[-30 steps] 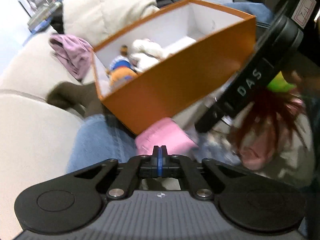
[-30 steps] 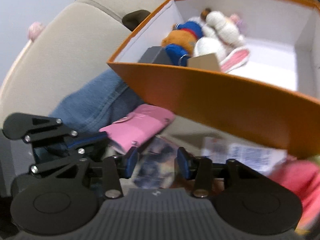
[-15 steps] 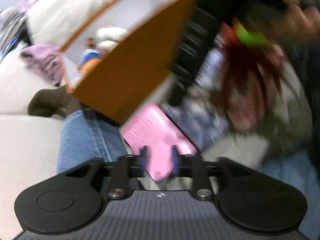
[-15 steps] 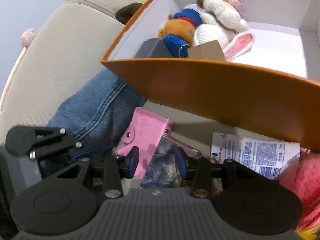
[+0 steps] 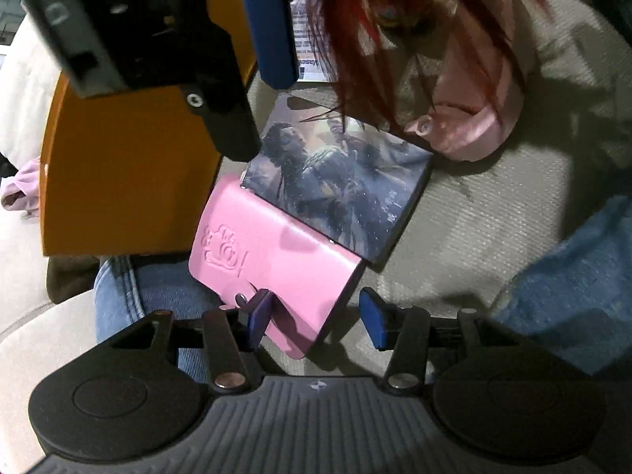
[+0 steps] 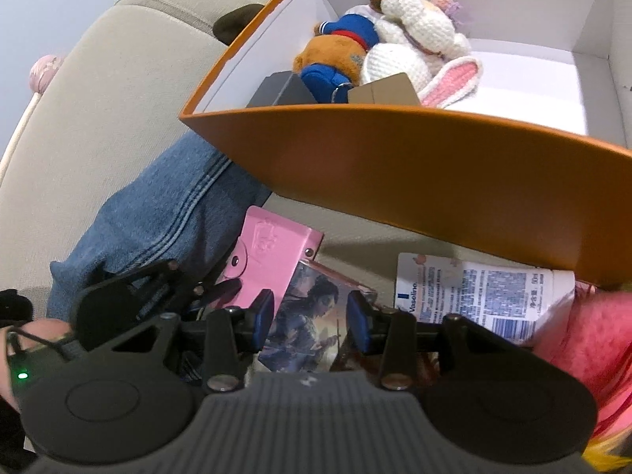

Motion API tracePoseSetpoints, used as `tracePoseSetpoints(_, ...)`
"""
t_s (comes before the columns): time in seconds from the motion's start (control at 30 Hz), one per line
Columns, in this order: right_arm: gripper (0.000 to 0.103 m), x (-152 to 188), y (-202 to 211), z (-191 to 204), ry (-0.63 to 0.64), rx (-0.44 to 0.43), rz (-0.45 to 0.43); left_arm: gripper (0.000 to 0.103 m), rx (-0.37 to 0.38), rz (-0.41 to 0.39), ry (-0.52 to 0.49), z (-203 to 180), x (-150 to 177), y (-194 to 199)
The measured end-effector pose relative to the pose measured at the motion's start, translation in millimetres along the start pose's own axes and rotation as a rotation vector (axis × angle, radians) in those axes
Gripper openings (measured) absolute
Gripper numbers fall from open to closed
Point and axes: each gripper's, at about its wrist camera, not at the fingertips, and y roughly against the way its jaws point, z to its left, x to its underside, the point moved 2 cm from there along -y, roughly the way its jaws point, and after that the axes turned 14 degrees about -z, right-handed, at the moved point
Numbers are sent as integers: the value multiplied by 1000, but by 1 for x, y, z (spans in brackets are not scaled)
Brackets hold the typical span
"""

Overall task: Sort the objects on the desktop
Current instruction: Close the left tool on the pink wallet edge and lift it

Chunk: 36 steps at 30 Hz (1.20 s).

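A pink snap case [image 5: 272, 252] lies on the beige sofa cushion [image 5: 474, 229], with one corner between the jaws of my left gripper [image 5: 316, 320]. Those jaws are opening, and the right pad stands apart from the case. An illustrated card [image 5: 339, 181] rests partly on the case. My right gripper [image 6: 310, 320] is shut across the end of the card [image 6: 312, 308]. Beyond it I see the pink case [image 6: 272, 252] and the left gripper [image 6: 158, 300]. The orange box [image 6: 434, 181] holds plush toys [image 6: 395, 39].
A Vaseline tube [image 6: 474, 288] lies under the box's front wall. A doll with red hair [image 5: 395, 19] and pink clothes lies past the card. A person's denim leg [image 6: 158, 217] is at the left, and the orange box [image 5: 126, 166] stands close on the left.
My left gripper went from shut to open, rolled and sank toward the pink case, whose corner now lies between its jaws. The right gripper stayed on the card.
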Motion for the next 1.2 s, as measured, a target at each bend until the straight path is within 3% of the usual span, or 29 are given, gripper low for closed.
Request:
tracePoseSetpoints(0.13,45,3,-4,1,5,0,16,50,-39,-2,-6,-1,2,0)
tracePoseSetpoints(0.27,44,5,-2,4,28,3,10,30,-88,-35,39,7,6,8)
tracePoseSetpoints(0.5,44,-1,0,11,38,-36,-24,24,-92,-95,134,26,12,34)
tracePoseSetpoints(0.7,44,-3,-10,12,-87,-131,32,20,-135,-128,186,35,4,53)
tracePoseSetpoints(0.87,44,-6,-19,13,-190,-196,68,20,-142,-146,190,39,0,60)
tracePoseSetpoints(1.0,34,-9,-27,15,-222,-205,64,20,-155,-148,202,42,-4,59)
tracePoseSetpoints(1.1,33,-12,-27,17,-226,-205,61,23,-162,-153,200,47,0,49)
tracePoseSetpoints(1.17,33,-12,-26,19,-224,-204,62,34,-164,-169,168,45,0,49)
tracePoseSetpoints(1.2,33,-12,-26,19,-224,-205,64,50,-165,-170,149,43,0,48)
